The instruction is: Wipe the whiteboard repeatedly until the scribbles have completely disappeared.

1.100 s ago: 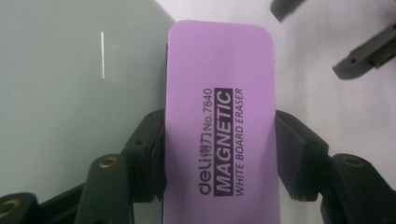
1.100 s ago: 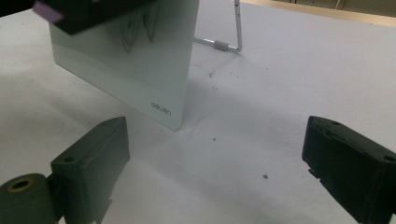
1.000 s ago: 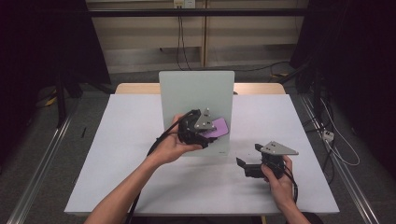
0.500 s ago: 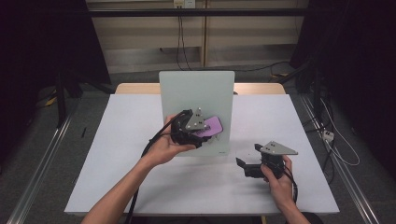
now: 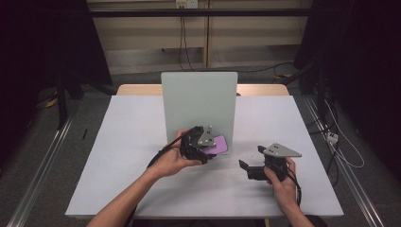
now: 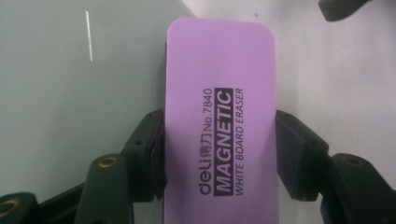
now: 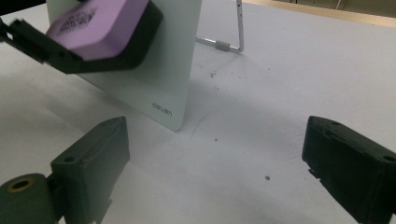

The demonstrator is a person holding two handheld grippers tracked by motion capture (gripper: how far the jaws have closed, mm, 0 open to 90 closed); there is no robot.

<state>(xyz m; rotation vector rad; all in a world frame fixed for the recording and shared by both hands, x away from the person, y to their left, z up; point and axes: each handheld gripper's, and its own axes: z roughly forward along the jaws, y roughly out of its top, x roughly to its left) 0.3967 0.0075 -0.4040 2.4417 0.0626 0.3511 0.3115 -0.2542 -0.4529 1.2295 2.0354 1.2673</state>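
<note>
high view | left tongs (image 5: 213, 150) grip eraser (image 5: 216, 144) against whiteboard (image 5: 198, 101) | right tongs (image 5: 250, 163) wide, nearby

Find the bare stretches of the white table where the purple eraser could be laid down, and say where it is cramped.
The table is bare left of the standing whiteboard, between board and left edge, and right of it, beyond the right gripper. The near edge between the forearms is free too. It is cramped at the board's foot, where the left gripper holds the eraser.
</note>
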